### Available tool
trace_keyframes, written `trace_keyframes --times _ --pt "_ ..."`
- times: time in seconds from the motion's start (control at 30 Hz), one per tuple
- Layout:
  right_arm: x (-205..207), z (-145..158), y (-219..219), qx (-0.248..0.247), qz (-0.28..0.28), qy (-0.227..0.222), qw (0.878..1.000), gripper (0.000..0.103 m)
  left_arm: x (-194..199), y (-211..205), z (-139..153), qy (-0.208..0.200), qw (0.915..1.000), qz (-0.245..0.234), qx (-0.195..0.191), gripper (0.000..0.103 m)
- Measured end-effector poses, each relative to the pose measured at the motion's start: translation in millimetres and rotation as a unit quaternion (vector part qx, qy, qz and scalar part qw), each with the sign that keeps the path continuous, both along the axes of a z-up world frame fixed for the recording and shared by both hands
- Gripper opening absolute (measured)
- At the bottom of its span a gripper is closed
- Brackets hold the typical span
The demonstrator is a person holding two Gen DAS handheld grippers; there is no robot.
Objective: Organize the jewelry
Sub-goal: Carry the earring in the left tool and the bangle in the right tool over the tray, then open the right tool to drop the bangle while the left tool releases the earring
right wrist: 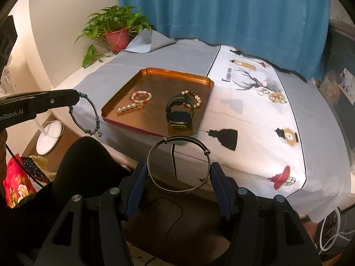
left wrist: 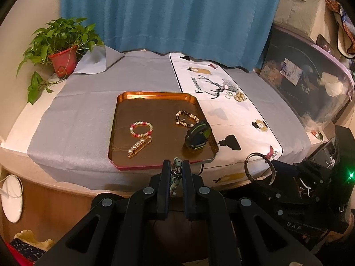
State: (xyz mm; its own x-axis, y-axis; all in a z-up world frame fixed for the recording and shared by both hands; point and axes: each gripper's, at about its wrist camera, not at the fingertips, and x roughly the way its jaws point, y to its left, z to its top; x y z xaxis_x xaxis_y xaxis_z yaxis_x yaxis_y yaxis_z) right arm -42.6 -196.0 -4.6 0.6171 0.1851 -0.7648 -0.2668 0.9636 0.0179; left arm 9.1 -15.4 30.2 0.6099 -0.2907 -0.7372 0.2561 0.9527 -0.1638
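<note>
While carrying: both pieces toward tray [right wrist: 124, 117]
Left tongs [left wrist: 176, 166]: clamped on beaded bracelet [right wrist: 87, 115]
Right tongs [right wrist: 178, 177]: clamped across bangle [right wrist: 178, 166]
Next: lower onto bare tray floor

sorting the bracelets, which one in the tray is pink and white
The round beaded bracelet on the tray's left side, just above the pearl pin. The other tray bracelet, by the watch, has cream and dark beads.

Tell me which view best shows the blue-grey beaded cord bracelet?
Right wrist view: the blue-grey beaded cord bracelet hangs as a full loop from the left gripper. Left wrist view shows only a few beads edge-on between the shut fingers.
</note>
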Motion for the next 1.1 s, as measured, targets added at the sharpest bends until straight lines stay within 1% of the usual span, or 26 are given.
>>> trace_keyframes --times 0.1,0.2,0.33,0.47,0.6,0.73,0.83,0.93,1.03,1.07,1.1 --pt "10 13 2 -0.001 0.002 -0.016 1.000 0.059 6 7 7 -0.010 0.9999 0.006 -0.004 0.007" --pt "29 27 3 0.002 0.000 -0.033 0.999 0.059 19 15 16 -0.022 0.9996 0.013 -0.009 0.007" --pt "69 41 9 0.004 -0.003 -0.049 0.999 0.059 49 23 26 -0.031 0.9991 0.018 -0.022 0.007" --pt "117 37 19 0.006 0.004 -0.040 0.999 0.059 89 24 21 -0.026 0.9990 0.020 -0.032 0.007" --pt "168 22 28 0.006 0.009 -0.022 1.000 0.059 133 20 1 0.000 0.9992 0.016 -0.037 0.007" --pt "213 -1 37 -0.002 0.007 -0.001 1.000 0.059 176 15 -28 0.029 0.9991 0.018 -0.026 0.007" --pt "240 -23 45 -0.006 0.009 0.020 1.000 0.059 196 13 -49 0.047 0.9986 0.020 -0.013 0.007" --pt "254 -41 54 -0.012 0.017 0.036 0.999 0.059 211 13 -71 0.067 0.9974 0.026 -0.003 0.007" --pt "260 -55 62 -0.021 0.030 0.054 0.998 0.060 217 15 -84 0.072 0.9966 0.038 0.012 0.008" --pt "261 -60 65 -0.031 0.036 0.062 0.997 0.060 218 15 -86 0.076 0.9962 0.040 0.016 0.016" --pt "260 -64 68 -0.043 0.040 0.067 0.996 0.064 220 15 -89 0.088 0.9949 0.044 0.022 0.040"
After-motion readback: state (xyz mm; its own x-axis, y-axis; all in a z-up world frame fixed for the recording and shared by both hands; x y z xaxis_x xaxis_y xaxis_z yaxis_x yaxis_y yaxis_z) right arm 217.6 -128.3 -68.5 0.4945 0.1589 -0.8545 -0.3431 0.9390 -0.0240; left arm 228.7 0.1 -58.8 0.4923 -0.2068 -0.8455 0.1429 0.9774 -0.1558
